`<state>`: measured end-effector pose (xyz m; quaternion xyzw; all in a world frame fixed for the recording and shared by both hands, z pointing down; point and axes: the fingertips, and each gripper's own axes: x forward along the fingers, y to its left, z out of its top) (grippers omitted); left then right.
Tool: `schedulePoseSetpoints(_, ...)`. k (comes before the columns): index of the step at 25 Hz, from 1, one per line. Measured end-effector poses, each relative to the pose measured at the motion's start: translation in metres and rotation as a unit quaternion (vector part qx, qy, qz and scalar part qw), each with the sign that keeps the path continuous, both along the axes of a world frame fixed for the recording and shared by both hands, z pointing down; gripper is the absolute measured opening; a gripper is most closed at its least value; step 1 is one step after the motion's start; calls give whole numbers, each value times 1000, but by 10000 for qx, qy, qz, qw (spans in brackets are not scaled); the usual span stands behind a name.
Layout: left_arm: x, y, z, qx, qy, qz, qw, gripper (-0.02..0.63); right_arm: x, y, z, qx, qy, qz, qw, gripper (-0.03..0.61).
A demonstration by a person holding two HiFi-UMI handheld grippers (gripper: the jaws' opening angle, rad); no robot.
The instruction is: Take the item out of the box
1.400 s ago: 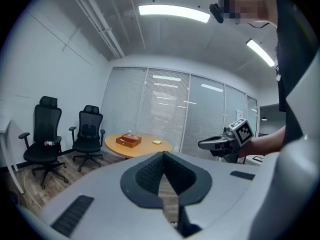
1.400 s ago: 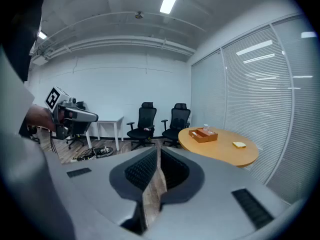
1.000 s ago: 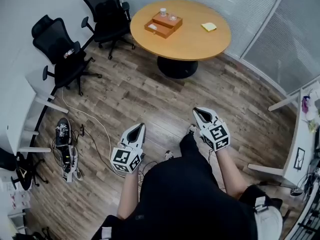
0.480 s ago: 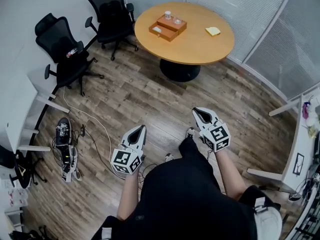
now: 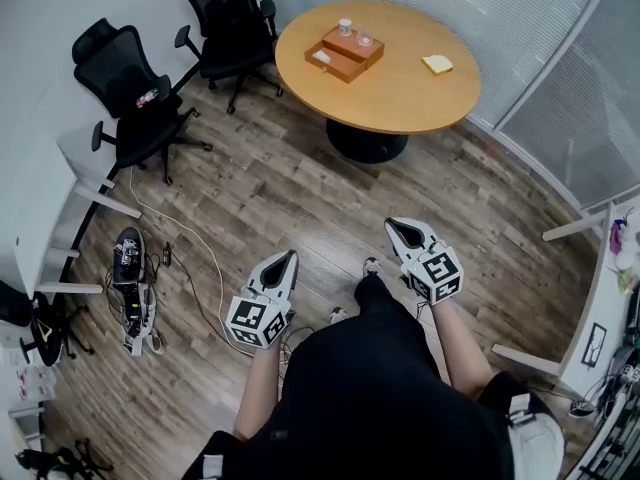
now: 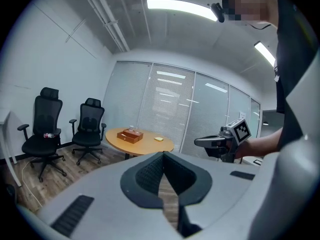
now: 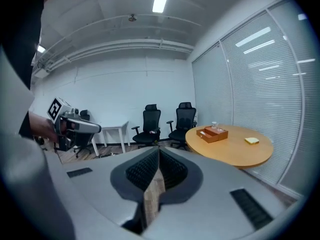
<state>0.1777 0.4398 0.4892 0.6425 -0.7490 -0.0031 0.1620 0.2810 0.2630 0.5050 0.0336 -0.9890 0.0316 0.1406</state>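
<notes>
A wooden box (image 5: 345,53) with a drawer lies on the round wooden table (image 5: 400,93) across the room, with small glass items on top of it. The same box (image 6: 132,135) (image 7: 212,134) shows far off in both gripper views. My left gripper (image 5: 290,256) (image 6: 162,155) and right gripper (image 5: 396,224) (image 7: 159,150) are held out over the wood floor, well short of the table. Both point toward it. Each has its jaws shut with nothing between them.
A yellow note pad (image 5: 437,64) lies on the table. Two black office chairs (image 5: 130,78) (image 5: 228,18) stand left of it. Cables and a power strip (image 5: 133,293) lie on the floor at left. White desks (image 5: 40,228) (image 5: 598,313) stand at both sides.
The person and both grippers have moved a little forward toward the table. The jaws of both stay shut.
</notes>
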Motion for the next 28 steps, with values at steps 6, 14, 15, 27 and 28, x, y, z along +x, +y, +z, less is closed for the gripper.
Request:
schedulePoseSetpoints(6, -18, -28, -5, -26, -18, -92, 10000, 6, -36, -22, -7, 98, -103, -325, 9994, 6)
schedulePoseSetpoints(14, -34, -69, -14, -110, -127, -170, 9997, 6, -62, -57, -10, -175, -188, -483, 9985, 8)
schedulePoseSetpoints(15, -36, -75, -15, -122, -139, -182, 9997, 6, -63, -63, -9, -199, -194, -491, 9984, 6)
schedulePoseSetpoints(27, -51, -147, -20, -117, -209, -301, 9993, 6, -74, -140, -4, -478, -243, -521, 9972, 8)
schedulePoseSetpoints(28, -52, -152, -19, -134, -200, -317, 9992, 6, -74, -145, -2, -446, -212, -541, 9973, 8)
